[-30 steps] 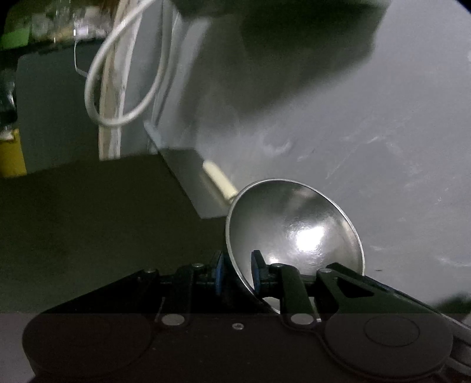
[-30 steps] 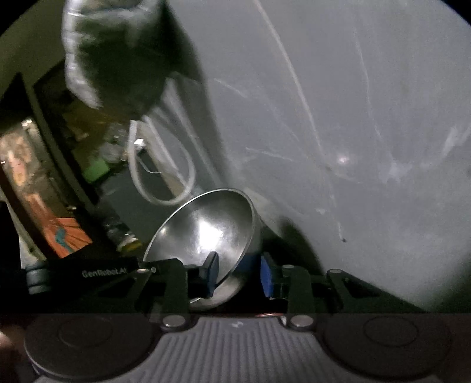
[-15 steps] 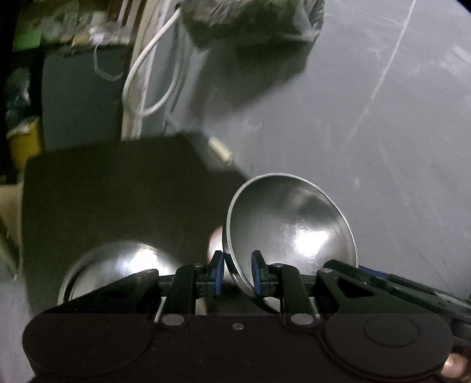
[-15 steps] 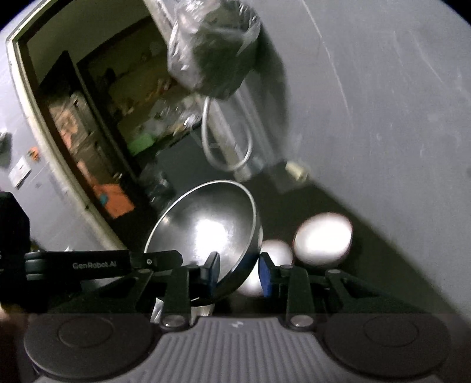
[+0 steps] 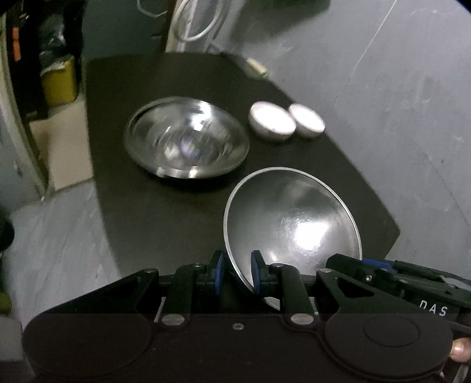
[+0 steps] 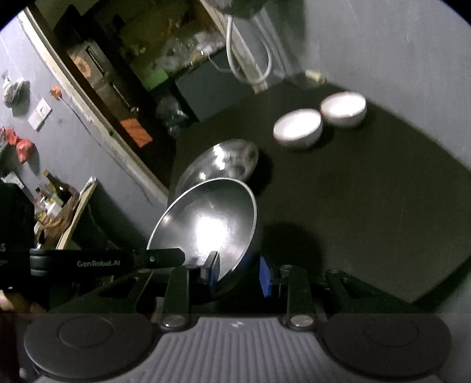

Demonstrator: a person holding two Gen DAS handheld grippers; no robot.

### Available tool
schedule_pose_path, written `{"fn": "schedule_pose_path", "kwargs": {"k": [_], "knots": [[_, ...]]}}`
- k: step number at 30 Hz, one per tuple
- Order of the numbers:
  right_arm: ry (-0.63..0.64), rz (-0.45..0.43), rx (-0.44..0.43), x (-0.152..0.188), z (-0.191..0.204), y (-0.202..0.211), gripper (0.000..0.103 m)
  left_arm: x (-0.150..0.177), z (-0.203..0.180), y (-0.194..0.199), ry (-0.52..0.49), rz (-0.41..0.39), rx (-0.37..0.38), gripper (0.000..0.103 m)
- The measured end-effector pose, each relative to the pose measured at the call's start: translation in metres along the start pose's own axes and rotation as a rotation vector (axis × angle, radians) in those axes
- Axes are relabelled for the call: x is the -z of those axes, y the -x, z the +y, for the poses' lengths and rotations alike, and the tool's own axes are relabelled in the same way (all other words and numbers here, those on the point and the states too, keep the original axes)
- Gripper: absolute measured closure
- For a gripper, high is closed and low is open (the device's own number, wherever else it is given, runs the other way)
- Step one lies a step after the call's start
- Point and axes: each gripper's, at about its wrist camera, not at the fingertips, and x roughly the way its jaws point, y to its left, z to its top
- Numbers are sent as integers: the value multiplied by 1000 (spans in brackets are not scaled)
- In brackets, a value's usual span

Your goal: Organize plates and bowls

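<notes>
So our left gripper (image 5: 235,272) has its blue pads pinching the near rim of a steel plate (image 5: 294,227), which tilts up with the shiny hollow side facing us. It hangs over the near right part of the black table (image 5: 164,212). Just right of it the table's right edge runs diagonally along the grey wall (image 5: 397,103), so that side is tight.

Our right gripper (image 6: 239,275) is clamped on the rim of a second steel plate (image 6: 206,224), also tipped up, one pad inside the hollow and the other behind the back. In the right wrist view it sits over the near left part of the table (image 6: 353,206), close to the left edge, where things drop off to the floor and a doorway full of clutter.

Further out, a big steel bowl (image 5: 187,141) rests on the table, far and left of the left-hand plate; it's blurry, and we can't tell if it's one piece or a stack. Two small white bowls (image 5: 272,120) sit touching side by side at the far right, close to the wall. A white cable loop (image 5: 194,26) hangs past the far edge.

The roomiest bare patch is the middle of the table, between the big bowl, the white bowls and our plates.
</notes>
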Motion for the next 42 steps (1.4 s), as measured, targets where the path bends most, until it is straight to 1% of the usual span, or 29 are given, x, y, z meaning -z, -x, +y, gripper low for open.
{"fn": "schedule_pose_path", "kwargs": {"k": [5, 9, 13, 25, 35, 36, 38, 39, 41, 42], "knots": [[2, 62, -3, 15, 6, -9, 71, 19, 7, 1, 25, 51, -55, 82], [20, 80, 1, 14, 12, -15, 71, 25, 10, 5, 24, 65, -92, 82], [34, 90, 9, 14, 16, -21, 71, 26, 10, 0, 18, 93, -125, 82], [32, 105, 16, 13, 11, -30, 71, 25, 10, -12, 38, 115, -132, 82], [32, 102, 11, 12, 8, -32, 71, 23, 8, -14, 31, 111, -137, 82], [32, 102, 12, 12, 8, -31, 70, 23, 8, -13, 30, 108, -137, 80], [33, 97, 14, 12, 8, -30, 66, 24, 9, -11, 28, 103, -142, 65], [32, 92, 13, 12, 7, -29, 65, 24, 9, -8, 29, 100, -147, 61], [35, 79, 16, 11, 8, -25, 64, 24, 10, -2, 32, 90, -159, 48], [35, 72, 17, 10, 8, -23, 62, 24, 11, 3, 33, 80, -164, 45]]}}
